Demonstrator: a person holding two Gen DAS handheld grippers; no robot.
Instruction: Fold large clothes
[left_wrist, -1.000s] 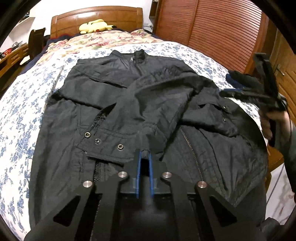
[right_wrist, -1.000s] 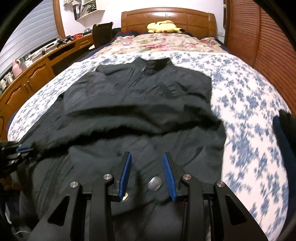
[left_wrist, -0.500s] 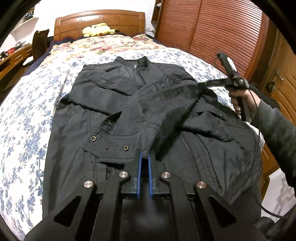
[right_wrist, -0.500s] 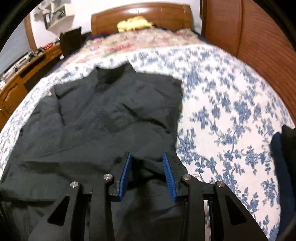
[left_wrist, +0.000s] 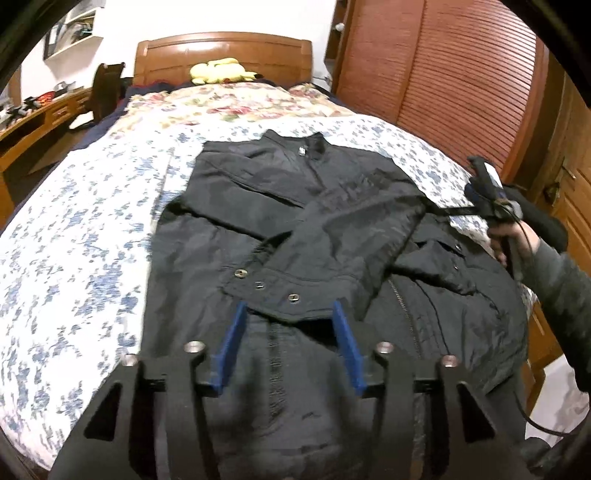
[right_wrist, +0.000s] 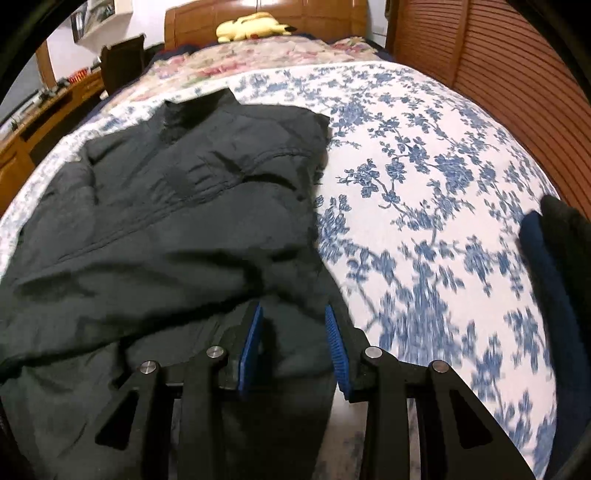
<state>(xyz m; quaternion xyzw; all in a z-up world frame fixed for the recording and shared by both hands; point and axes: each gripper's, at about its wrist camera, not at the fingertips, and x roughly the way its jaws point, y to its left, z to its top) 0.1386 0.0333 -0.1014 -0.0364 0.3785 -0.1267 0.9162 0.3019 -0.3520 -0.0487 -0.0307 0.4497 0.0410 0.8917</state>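
Our black nylon snap-cuffed jacket (left_wrist: 295, 229) lies flat on the blue-flowered bedspread (left_wrist: 92, 240). Our left gripper (left_wrist: 288, 332) is opening, leaving the cuff (left_wrist: 280, 291) folded across the jacket's chest. Our right gripper (right_wrist: 293, 343) straddles the jacket's edge, grip uncertain.

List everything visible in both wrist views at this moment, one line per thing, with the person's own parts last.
jacket: one, black, spread on the bed, one sleeve folded across its front
sleeve cuff: one, black with metal snaps, lying between the left blue pads
bed cover: one, white with blue flowers, under the jacket
quilt: one, cream with red flowers, near the headboard
plush toy: one, yellow, by the headboard
headboard: one, brown wood
slatted doors: brown, right of the bed
desk: one, wooden, left of the bed
left hand-held gripper: black, blue pads, jaws opening
right hand-held gripper: black, blue pads, jacket fabric between them
hand: one, holding the right hand-held gripper's handle
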